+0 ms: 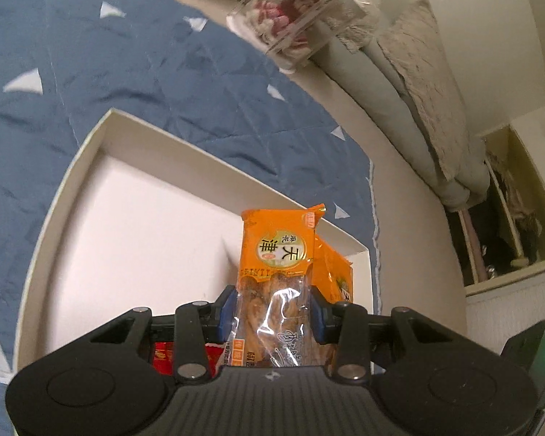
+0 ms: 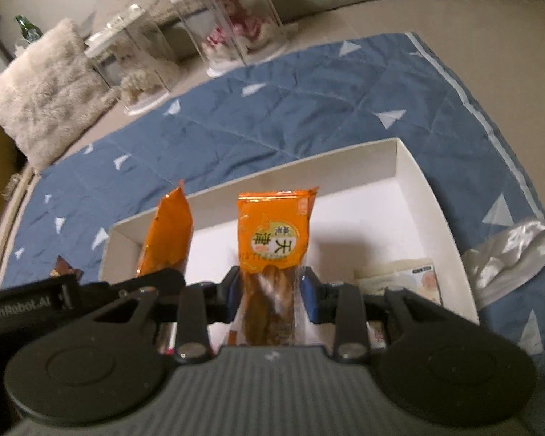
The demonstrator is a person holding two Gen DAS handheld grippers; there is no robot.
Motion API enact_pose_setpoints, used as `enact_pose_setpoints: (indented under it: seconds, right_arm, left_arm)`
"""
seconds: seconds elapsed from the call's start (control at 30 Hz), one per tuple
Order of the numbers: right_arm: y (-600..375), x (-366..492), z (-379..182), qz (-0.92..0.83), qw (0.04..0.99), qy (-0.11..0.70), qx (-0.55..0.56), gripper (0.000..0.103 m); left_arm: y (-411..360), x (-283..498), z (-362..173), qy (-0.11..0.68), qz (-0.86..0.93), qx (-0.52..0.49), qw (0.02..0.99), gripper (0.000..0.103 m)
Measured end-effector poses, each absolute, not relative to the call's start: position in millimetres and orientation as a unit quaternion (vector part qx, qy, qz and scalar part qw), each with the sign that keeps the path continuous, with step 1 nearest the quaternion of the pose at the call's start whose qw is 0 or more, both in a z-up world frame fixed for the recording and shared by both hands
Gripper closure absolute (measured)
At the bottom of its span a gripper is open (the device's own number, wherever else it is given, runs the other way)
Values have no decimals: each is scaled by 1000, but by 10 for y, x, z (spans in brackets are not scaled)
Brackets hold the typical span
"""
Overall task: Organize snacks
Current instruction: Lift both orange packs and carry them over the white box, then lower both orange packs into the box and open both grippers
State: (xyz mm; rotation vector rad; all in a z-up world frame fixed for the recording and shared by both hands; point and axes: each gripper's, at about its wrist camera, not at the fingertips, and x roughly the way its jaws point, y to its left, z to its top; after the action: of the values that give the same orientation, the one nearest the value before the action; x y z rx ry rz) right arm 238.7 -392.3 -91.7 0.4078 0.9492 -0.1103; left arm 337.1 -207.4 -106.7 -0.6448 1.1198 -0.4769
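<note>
Above the shallow white cardboard box (image 2: 414,178) that lay on the blue quilted blanket with white triangles (image 2: 309,109), both tongs held a snack; the right gripper (image 2: 270,294) was closed on a long orange and clear plastic packet of twisted fried dough (image 2: 272,254), its blue pads pressing the transparent lower part, and the left gripper (image 1: 272,309) was closed in the same manner on a second orange packet of the same kind (image 1: 276,265); in the right view this second packet appeared edge-on, just beside the first, over the left end of the box.

Such a packet looked light and its film looked thin, smooth and probably slippery; the fried sticks inside seemed brittle, so I judged that a hard squeeze could break them; the best place to hold seemed to be the middle of the clear part, across the narrow width, where the contents gave some stiffness; the flat sealed top would only fold.

Inside the box, near its right wall, a pale printed sachet (image 2: 399,279) lay flat, and something red (image 1: 163,359) showed under the left tongs, though I could not tell what it was; outside the right wall lay a crumpled silvery plastic bag (image 2: 512,258); far beyond the box stood clear plastic display cases (image 2: 236,18) and a furry beige cushion (image 2: 47,87), well apart; the two packets, close together, could knock each other.
</note>
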Motion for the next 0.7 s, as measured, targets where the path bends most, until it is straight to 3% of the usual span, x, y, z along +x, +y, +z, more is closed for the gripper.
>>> enact_pose_setpoints:
  seconds: [0.23,0.7]
  right_arm:
    - [-3980,2344,-856,-65,872,450,184,63]
    - [-3962,2340,-906,-79,867,464,161,53]
  left_arm:
    - [-2224,3377,-1237,525,-245,-339,741,59]
    - [-2218,3348,-1121,536,-217,-250,776,53]
